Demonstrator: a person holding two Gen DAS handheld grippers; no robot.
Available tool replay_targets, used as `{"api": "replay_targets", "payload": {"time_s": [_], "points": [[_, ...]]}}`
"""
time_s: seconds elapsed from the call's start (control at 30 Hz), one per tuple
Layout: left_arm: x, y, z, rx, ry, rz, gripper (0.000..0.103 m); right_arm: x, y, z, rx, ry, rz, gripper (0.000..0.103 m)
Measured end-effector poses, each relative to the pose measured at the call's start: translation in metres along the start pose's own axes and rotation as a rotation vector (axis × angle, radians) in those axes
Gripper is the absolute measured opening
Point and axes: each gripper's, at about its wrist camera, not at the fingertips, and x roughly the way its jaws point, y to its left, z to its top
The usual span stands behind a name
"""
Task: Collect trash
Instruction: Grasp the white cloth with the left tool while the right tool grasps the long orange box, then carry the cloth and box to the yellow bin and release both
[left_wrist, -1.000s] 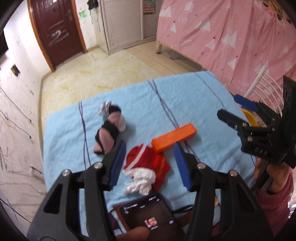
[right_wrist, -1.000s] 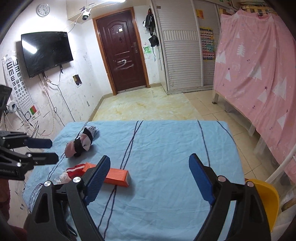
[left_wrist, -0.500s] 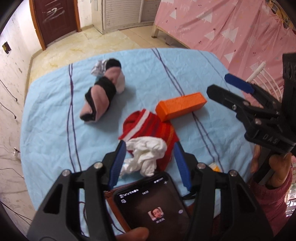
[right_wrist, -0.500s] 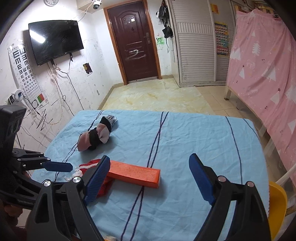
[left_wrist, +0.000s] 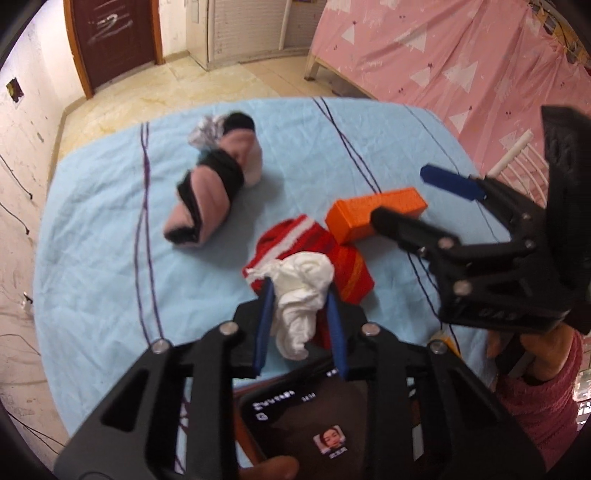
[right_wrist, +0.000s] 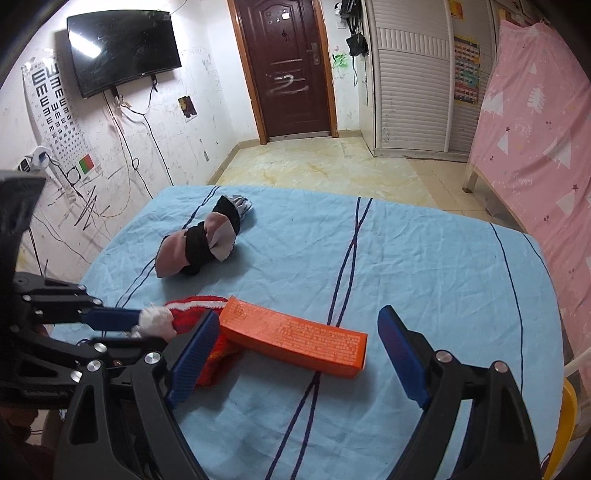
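Two tools work over a counter draped in a light blue cloth (right_wrist: 424, 258) with dark stripes. Farthest left lies a rolled bundle of pink and black socks (left_wrist: 214, 192), apart from everything else. Next comes the left tool (left_wrist: 301, 314), its blue fingers (left_wrist: 264, 325) narrowed on either side of a crumpled white tissue (left_wrist: 303, 291); they look closed against it, though actual contact is hard to confirm. The tissue sits on top of a red knit sock with a white stripe (left_wrist: 291, 236), near the front edge of the counter. Just right of the sock, touching it, rests an orange box (right_wrist: 295, 338) with small printed text, lying flat on the cloth. The right tool (right_wrist: 295, 363) hangs wide open above the box's near side, holding nothing, one finger over the sock and the other past the box's right end. Below the left tool a phone (left_wrist: 332, 424) with a lit screen shows. At far right a pink curtain (right_wrist: 535, 129) with white trees hangs.
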Motion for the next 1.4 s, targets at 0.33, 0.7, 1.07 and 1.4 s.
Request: {"api": "replay_targets", "payload": {"time_s": [0.33, 0.7, 1.07, 1.4], "points": [[-0.024, 0.040, 0.019, -0.096, -0.069, -0.001, 0.026, 0.016, 0.001, 0.002, -0.059, 0.048, 0.031, 0.085], [-0.027, 0.048, 0.020, -0.129, -0.073, 0.000, 0.026, 0.028, 0.008, -0.010, -0.094, 0.114, 0.021, 0.085], [-0.028, 0.043, 0.016, -0.140, -0.073, 0.006, 0.026, 0.017, 0.011, -0.013, -0.103, 0.104, 0.002, 0.022], [-0.035, 0.033, 0.015, -0.133, -0.086, 0.017, 0.026, -0.006, 0.013, -0.018, -0.097, 0.046, 0.025, 0.022]]}}
